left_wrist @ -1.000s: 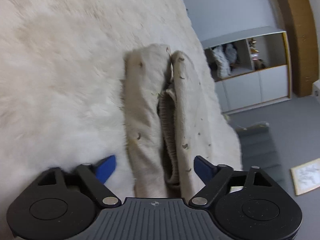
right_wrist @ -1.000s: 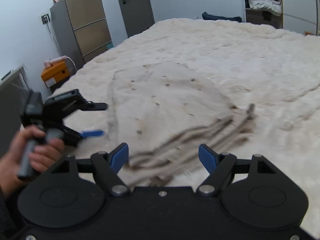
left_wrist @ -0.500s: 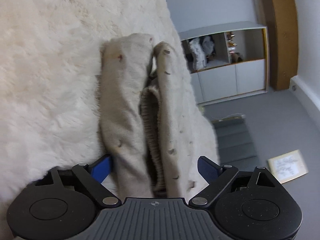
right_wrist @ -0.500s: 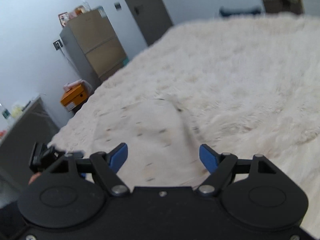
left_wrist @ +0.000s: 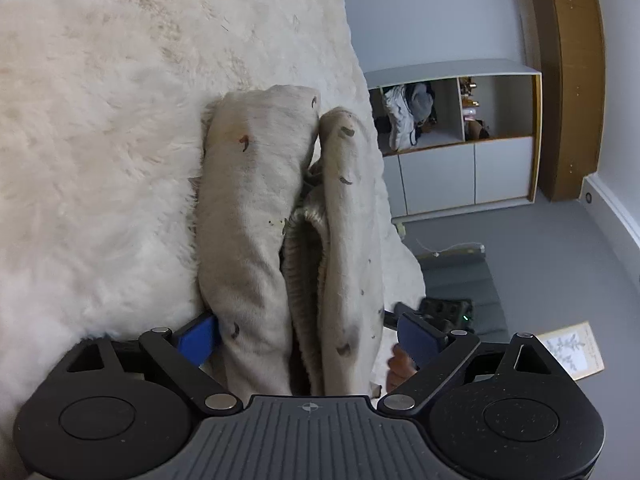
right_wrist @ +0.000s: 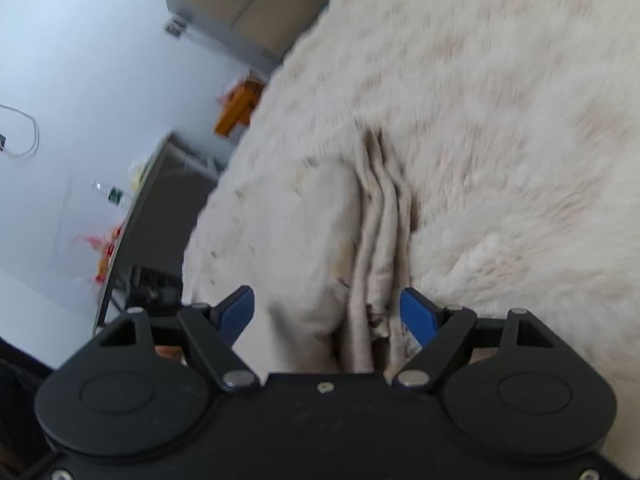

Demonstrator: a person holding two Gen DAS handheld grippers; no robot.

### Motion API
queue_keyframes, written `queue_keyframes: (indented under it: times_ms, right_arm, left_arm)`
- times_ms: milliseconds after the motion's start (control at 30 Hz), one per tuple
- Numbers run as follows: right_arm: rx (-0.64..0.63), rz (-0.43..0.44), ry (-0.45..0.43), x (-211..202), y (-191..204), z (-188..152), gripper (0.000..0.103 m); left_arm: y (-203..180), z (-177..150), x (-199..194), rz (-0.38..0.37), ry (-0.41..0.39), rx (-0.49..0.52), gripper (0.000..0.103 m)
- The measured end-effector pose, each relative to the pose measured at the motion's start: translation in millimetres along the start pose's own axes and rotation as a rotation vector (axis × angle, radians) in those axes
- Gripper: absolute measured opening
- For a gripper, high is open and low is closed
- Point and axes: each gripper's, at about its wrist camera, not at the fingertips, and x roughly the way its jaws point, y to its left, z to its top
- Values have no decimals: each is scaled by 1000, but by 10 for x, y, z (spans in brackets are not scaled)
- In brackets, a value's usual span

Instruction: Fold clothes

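Surface: your work area is a shaggy cream blanket [left_wrist: 100,160] that covers the bed.
Garment: the beige speckled garment [left_wrist: 256,216] lies folded into a long bundle near the blanket's edge, its ribbed knit hem [left_wrist: 304,264] showing in the crease between two rolled halves.
Garment, right view: you see the same bundle [right_wrist: 312,240] end-on, with its stacked layer edges [right_wrist: 384,216] on the right side; this view is blurred.
Left gripper [left_wrist: 308,340]: your jaws are opening, one blue pad on each side of the bundle's near end. The left pad [left_wrist: 198,338] sits at the cloth's edge; the right pad stands clear of it.
Right gripper [right_wrist: 326,314]: your jaws are opening and straddle the other end of the bundle, with gaps between pads and cloth.
Surroundings, left view: grey floor [left_wrist: 560,264], a white cabinet [left_wrist: 460,136] with open shelves, and a framed print [left_wrist: 572,350] on the floor.
Surroundings, right view: a tall grey cabinet [right_wrist: 248,12] and an orange box [right_wrist: 236,108] stand against the wall.
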Motion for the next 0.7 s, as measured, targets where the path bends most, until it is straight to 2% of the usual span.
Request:
queue_keyframes:
  times_ms: [100, 133, 167, 267, 333, 433, 500, 600, 633, 700]
  right_arm:
    - [39, 52, 4, 114, -122, -14, 87]
    - [57, 77, -1, 124, -154, -19, 88]
    - [67, 91, -4, 118, -171, -19, 88]
    - [82, 121, 4, 67, -215, -25, 85]
    - [93, 146, 11, 31, -228, -28, 85]
    - [80, 183, 34, 30, -206, -11, 85]
    - [85, 177, 58, 123, -220, -12, 86]
    - [90, 195, 61, 263, -214, -6, 88]
    - [87, 214, 51, 310, -185, -2, 88]
    - [68, 211, 40, 313, -122, 4, 79]
  left_arm:
    - [-80, -8, 65, 51, 38, 66, 94]
    - [-111, -11, 65, 72, 54, 89, 88]
    - [-125, -15, 55, 85, 55, 99, 85]
    - [-152, -11, -76, 114, -15, 70, 84]
    - [-218, 34, -103, 129, -51, 87, 86]
    - [-156, 82, 106, 108, -23, 43, 88]
    - [-173, 108, 306, 93, 0, 53, 89]
    - [-204, 133, 477, 55, 26, 71, 98]
    - [-180, 144, 435, 46, 20, 71, 97]
    - [-125, 108, 385, 53, -3, 56, 85]
